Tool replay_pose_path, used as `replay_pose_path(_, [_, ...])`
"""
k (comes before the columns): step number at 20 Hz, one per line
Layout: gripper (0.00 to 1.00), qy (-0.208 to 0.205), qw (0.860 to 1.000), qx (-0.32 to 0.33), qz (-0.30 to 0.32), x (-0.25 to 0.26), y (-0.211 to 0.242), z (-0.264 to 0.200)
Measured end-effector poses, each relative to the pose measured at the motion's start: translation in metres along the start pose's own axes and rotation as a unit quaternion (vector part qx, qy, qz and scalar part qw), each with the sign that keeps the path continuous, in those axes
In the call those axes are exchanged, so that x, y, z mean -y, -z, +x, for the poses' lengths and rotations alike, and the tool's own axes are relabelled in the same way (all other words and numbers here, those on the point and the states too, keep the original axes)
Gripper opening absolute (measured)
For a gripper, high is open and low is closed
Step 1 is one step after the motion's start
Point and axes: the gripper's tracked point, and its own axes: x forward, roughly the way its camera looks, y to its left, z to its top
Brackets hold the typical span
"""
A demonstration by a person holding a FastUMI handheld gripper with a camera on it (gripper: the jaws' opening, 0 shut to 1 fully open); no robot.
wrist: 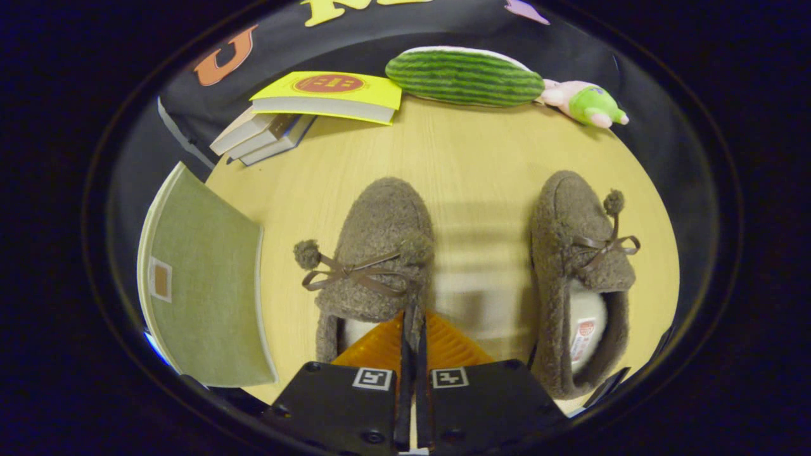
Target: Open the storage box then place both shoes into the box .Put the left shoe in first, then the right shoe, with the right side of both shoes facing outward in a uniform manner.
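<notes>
Two brown fuzzy slippers with bows and pom-poms lie on the light wooden table (481, 158), toes pointing away from me. The left shoe (380, 247) is just ahead of my fingers. My gripper (413, 335) is shut on the right-hand rim of its heel opening, which runs as a thin strip between the two fingers. The right shoe (580, 266) lies apart to the right of the fingers, its pale insole showing. A green fabric storage box (203, 291) stands to the left of the left shoe, and I see its flat top with a small tag.
A stack of books (304, 107) with a yellow one on top lies at the table's far left. A striped green plush cushion (466, 76) and a pink and green soft toy (586, 101) lie along the far edge. Bare tabletop lies between the shoes.
</notes>
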Motion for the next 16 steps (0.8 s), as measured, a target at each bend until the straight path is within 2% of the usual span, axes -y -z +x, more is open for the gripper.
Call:
replay_pose_path(2, [0.07,-0.004,1.0,-0.002,0.001,-0.001,0.001,-0.001])
replay_pose_path(8, [0.06,-0.022,1.0,0.0,0.016,-0.006,-0.005,-0.022])
replay_pose_path(16, [0.06,-0.045,0.998,0.02,0.03,-0.038,-0.013,-0.088])
